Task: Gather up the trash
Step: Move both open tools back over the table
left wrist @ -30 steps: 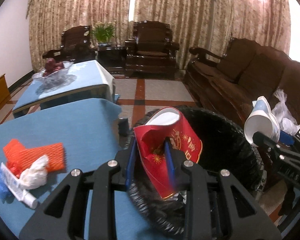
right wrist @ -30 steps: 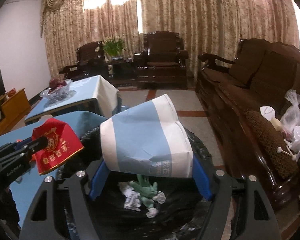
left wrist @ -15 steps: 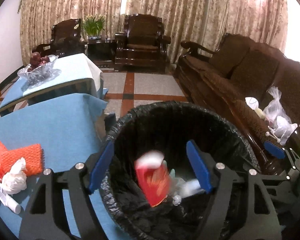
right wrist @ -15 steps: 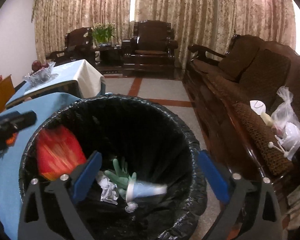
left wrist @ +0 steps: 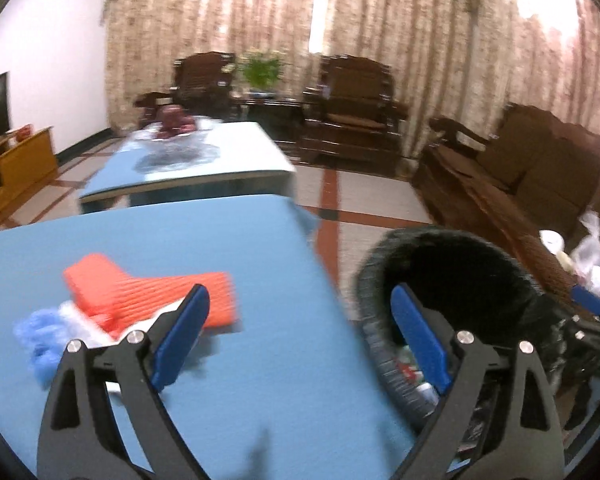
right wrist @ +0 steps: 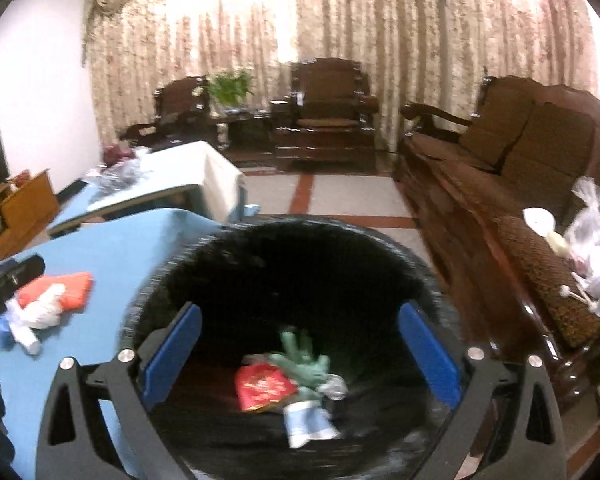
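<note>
The right gripper (right wrist: 296,350), jaws wide apart and empty, hangs over the black-lined trash bin (right wrist: 432,280), where a red packet (right wrist: 265,386) and a blue-and-white cup (right wrist: 309,424) lie. The left gripper (left wrist: 300,340), jaws opening and empty, hangs over the blue tabletop's (left wrist: 260,360) right edge, near an orange net (left wrist: 140,296).

Left wrist view is motion-smeared: the orange mesh netting (left wrist: 156,296) and the fluffy blue scrap (left wrist: 44,340) have no clear edges, and the left gripper's blue pad (left wrist: 180,340) covers the netting's near corner. Black-lined round bin (left wrist: 452,276): contents mostly hidden behind its rim. Clear plastic bag on the brown sofa (right wrist: 592,248): contents unreadable, cut at frame edge.
</note>
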